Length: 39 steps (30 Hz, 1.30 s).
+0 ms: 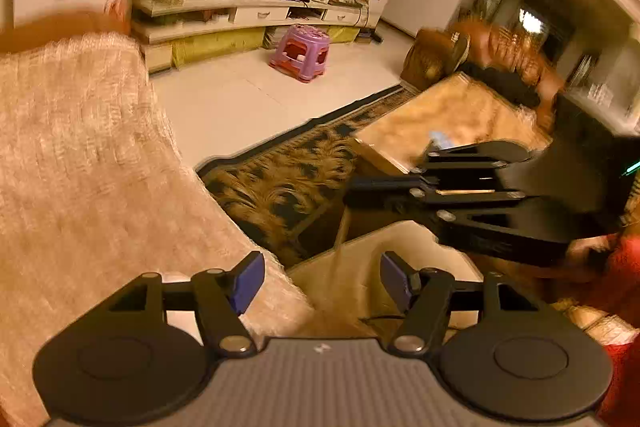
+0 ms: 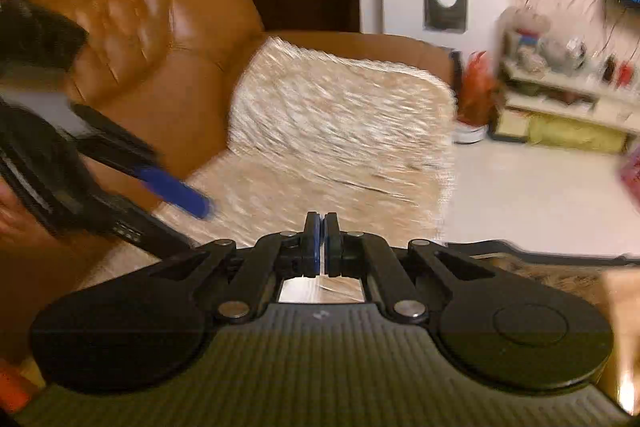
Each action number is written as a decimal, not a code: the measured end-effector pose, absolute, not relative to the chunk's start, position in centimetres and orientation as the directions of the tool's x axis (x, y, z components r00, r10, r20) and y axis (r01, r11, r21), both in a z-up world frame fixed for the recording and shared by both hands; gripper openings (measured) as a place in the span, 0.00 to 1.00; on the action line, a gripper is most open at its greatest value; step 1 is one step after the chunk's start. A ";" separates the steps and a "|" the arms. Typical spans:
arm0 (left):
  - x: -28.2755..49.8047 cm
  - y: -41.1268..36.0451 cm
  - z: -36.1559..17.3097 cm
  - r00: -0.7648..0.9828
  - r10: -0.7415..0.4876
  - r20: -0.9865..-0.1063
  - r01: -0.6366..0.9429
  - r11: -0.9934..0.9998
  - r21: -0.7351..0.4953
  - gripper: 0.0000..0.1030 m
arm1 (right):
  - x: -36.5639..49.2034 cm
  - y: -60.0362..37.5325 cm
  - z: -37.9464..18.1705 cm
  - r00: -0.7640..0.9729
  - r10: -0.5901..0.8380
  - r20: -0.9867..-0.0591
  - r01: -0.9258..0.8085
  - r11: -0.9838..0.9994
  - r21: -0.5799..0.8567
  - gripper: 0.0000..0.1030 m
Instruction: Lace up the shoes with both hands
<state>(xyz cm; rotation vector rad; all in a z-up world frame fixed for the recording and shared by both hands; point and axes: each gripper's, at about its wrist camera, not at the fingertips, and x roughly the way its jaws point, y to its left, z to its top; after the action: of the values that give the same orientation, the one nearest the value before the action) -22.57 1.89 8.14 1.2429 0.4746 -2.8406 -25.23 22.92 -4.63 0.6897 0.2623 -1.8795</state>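
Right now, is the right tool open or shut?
Shut. In its own wrist view the right tool has its two blue pads pressed together, with nothing visible between them.

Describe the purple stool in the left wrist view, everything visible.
The stool is a small moulded plastic piece, lilac-purple with pinkish-red lower edges and feet. It has a flat, roughly square seat with rounded corners, splayed legs and arched cut-outs in the sides, through which a dark red interior shows. It stands upright on the pale tiled floor, in front of the TV cabinet and apart from it. Nothing rests on it or touches it, as far as the blurred view shows.
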 end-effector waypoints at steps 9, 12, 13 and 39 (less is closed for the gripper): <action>-26.4 4.1 6.6 -0.643 0.097 -0.760 0.097 -0.974 -0.207 0.00 | -27.8 24.7 -4.3 -0.158 -0.831 -0.534 0.824 -0.408 0.392 0.01; -25.6 3.3 6.6 -0.650 0.071 -0.756 0.141 -0.967 -0.213 0.00 | -29.9 26.0 -5.4 -0.174 -0.864 -0.473 0.725 -0.437 0.532 0.05; -25.4 2.8 6.7 -0.656 0.065 -0.752 0.163 -0.961 -0.225 0.00 | -30.5 26.6 -6.2 -0.175 -0.861 -0.477 0.681 -0.456 0.574 0.14; -19.5 -2.7 3.2 -0.615 0.003 -0.789 0.473 -0.799 -0.371 0.55 | -34.2 27.6 -10.6 -0.257 -0.891 -0.374 0.376 -0.448 0.811 0.05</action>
<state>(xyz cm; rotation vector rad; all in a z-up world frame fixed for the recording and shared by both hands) -19.46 -2.67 3.24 1.2051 0.8257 -2.4644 -34.15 27.61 -10.57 1.0729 -0.7457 -1.8305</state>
